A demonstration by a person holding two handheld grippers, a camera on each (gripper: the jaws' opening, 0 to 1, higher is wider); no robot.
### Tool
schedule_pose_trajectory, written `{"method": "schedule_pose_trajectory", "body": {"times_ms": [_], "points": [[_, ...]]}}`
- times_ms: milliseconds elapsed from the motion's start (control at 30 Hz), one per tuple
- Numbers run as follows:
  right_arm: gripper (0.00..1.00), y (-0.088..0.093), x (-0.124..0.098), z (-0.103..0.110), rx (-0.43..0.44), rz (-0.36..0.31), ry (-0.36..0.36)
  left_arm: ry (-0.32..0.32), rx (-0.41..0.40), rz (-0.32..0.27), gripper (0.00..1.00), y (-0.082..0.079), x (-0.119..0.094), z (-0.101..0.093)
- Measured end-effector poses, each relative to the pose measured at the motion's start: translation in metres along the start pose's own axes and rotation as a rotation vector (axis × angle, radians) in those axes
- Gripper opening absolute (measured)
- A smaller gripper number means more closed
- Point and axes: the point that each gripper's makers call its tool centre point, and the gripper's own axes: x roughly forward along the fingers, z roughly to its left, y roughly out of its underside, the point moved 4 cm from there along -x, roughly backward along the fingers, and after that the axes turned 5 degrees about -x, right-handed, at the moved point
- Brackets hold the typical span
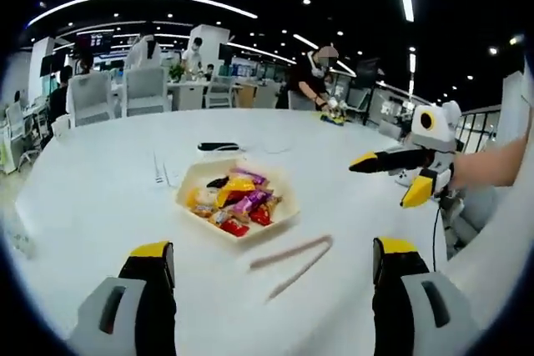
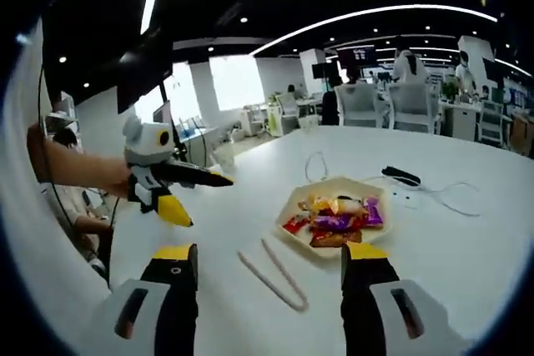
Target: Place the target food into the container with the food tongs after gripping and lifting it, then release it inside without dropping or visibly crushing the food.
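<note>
Lying heaped in a shallow cream hexagonal tray (image 1: 193, 174) on the white table (image 1: 92, 198), the brightly wrapped snack packets (image 1: 238, 202) wait to be picked. The pale pink food tongs (image 1: 294, 261) rest untouched just beside it, presumably within easy reach. Left gripper (image 1: 271, 268) and right gripper (image 2: 269, 268) hover above, jaws spread wide, gripping nothing.

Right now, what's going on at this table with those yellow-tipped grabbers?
A person holds a gripper in each hand over a white table. The left gripper and right gripper are both open and hold nothing. The tongs lie untouched on the table beside a tray of wrapped snacks. Nothing has been picked up yet.
</note>
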Motion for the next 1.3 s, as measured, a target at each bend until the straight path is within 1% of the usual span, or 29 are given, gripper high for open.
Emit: {"method": "schedule_pose_trajectory", "body": {"times_ms": [33, 67, 100, 133, 233, 300, 367, 400, 433, 500, 567, 600, 667, 700, 767, 933, 1067, 1167, 1300], "points": [[0.73, -0.003, -0.007, -0.003, -0.005, 0.002, 0.021, 0.008, -0.011, -0.022, 0.99, -0.005, -0.008, -0.001], [0.73, -0.004, -0.012, -0.004, -0.011, 0.009, 0.033, 0.028, -0.031, -0.057, 0.99, -0.010, -0.012, -0.004], [0.73, -0.006, -0.019, -0.005, -0.023, 0.017, 0.036, 0.035, -0.062, -0.092, 0.99, -0.014, -0.019, -0.004], [0.73, -0.007, -0.023, -0.005, -0.028, 0.016, 0.038, 0.036, -0.066, -0.104, 0.99, -0.016, -0.024, -0.003], [0.75, -0.009, -0.035, -0.006, -0.060, 0.032, 0.054, 0.036, -0.054, -0.097, 0.99, -0.018, -0.037, -0.007], [0.75, -0.012, -0.043, -0.006, -0.061, 0.026, 0.065, 0.032, -0.050, -0.096, 0.99, -0.018, -0.043, -0.004], [0.76, -0.018, -0.049, -0.004, -0.043, 0.006, 0.078, 0.034, -0.051, -0.108, 0.99, -0.018, -0.049, -0.006], [0.76, -0.020, -0.053, -0.004, -0.033, 0.000, 0.082, 0.030, -0.036, -0.107, 0.99, -0.018, -0.051, -0.008], [0.76, -0.021, -0.055, -0.004, -0.030, -0.007, 0.087, 0.027, -0.027, -0.101, 0.99, -0.016, -0.052, -0.007], [0.76, -0.024, -0.061, -0.003, -0.028, -0.016, 0.098, 0.020, -0.035, -0.080, 0.99, -0.014, -0.054, -0.008], [0.76, -0.026, -0.065, -0.003, -0.015, -0.038, 0.108, 0.017, -0.043, -0.074, 0.99, -0.013, -0.057, -0.008], [0.76, -0.024, -0.069, -0.006, -0.005, -0.044, 0.111, 0.015, -0.047, -0.073, 0.99, -0.013, -0.059, -0.008], [0.77, -0.023, -0.072, -0.006, 0.002, -0.053, 0.110, 0.008, -0.050, -0.077, 0.99, -0.014, -0.062, -0.008], [0.77, -0.022, -0.073, -0.005, 0.011, -0.066, 0.108, 0.005, -0.048, -0.089, 0.99, -0.015, -0.064, -0.006], [0.77, -0.020, -0.073, -0.005, 0.040, -0.068, 0.107, -0.003, -0.045, -0.114, 0.99, -0.016, -0.067, -0.005], [0.77, -0.016, -0.073, -0.006, 0.045, -0.056, 0.118, -0.016, -0.060, -0.109, 0.99, -0.016, -0.068, 0.000], [0.76, -0.017, -0.073, -0.002, 0.056, -0.072, 0.122, -0.007, -0.064, -0.126, 0.99, -0.019, -0.074, -0.004], [0.75, -0.011, -0.073, 0.003, 0.067, -0.068, 0.123, -0.006, -0.063, -0.145, 0.99, -0.018, -0.078, -0.004], [0.76, 0.002, -0.074, 0.009, 0.085, -0.037, 0.120, -0.006, -0.080, -0.132, 0.99, -0.009, -0.078, -0.008]]}}
